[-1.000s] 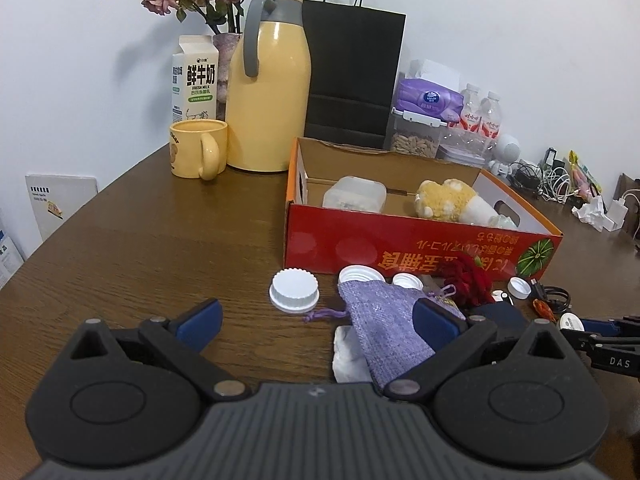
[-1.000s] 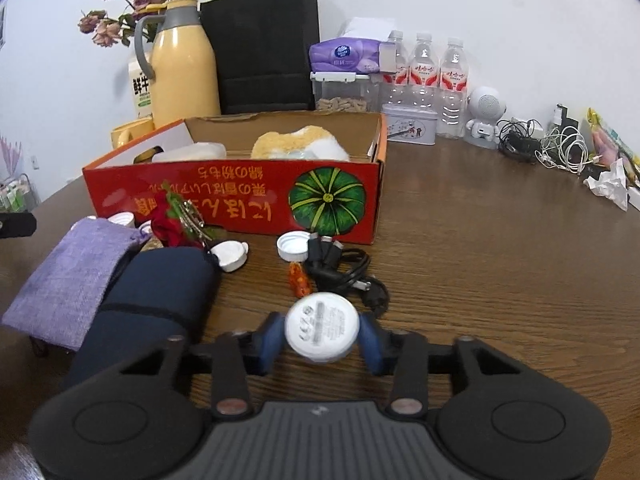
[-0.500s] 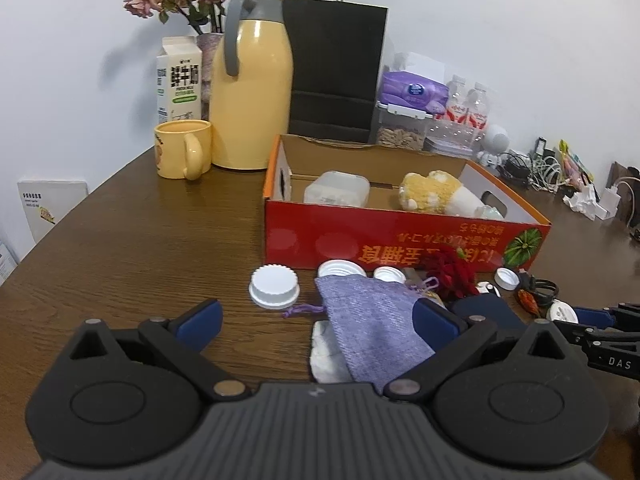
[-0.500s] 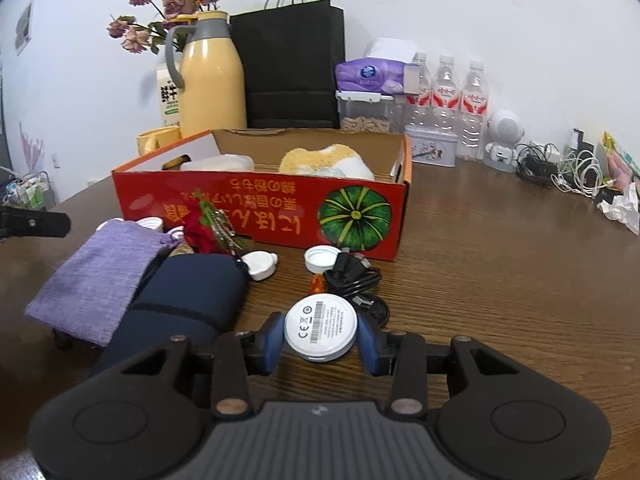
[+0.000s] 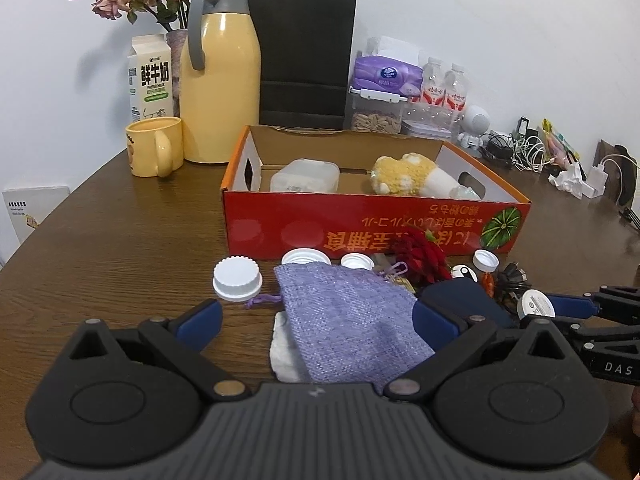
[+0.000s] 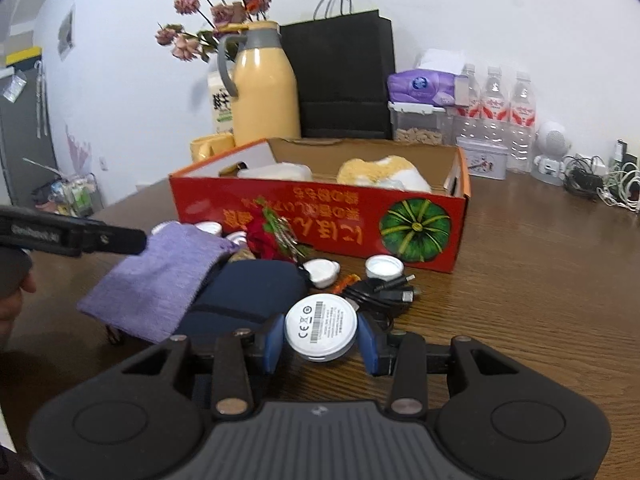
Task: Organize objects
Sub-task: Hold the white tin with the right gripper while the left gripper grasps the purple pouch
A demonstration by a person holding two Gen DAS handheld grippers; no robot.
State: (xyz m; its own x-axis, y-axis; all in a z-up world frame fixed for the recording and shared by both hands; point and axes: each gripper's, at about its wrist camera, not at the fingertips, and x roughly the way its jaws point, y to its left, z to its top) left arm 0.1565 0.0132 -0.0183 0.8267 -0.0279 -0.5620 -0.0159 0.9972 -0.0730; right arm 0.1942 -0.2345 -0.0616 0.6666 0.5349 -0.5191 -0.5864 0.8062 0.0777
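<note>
My right gripper (image 6: 321,330) is shut on a round white disc (image 6: 321,326) with a printed label, held above the table near a black cable (image 6: 380,294). The disc (image 5: 536,304) also shows at the right of the left wrist view. My left gripper (image 5: 316,322) is open, its blue pads either side of a purple cloth pouch (image 5: 348,320) without touching it. The pouch partly covers a navy case (image 6: 248,292). Behind them stands the red cardboard box (image 5: 360,234), holding a clear plastic container (image 5: 306,176) and a yellow plush toy (image 5: 404,172).
White caps (image 5: 237,279) and a red flower (image 5: 420,254) lie along the box front. A yellow mug (image 5: 154,152), yellow thermos (image 5: 220,80), milk carton, black bag (image 5: 304,56), water bottles (image 6: 496,108) and tangled cables (image 6: 600,184) line the back. A white tissue (image 5: 282,356) lies under the pouch.
The right gripper has swung left with the disc still gripped, so the box now sits further right in its view. The left gripper has drifted right over the pouch.
</note>
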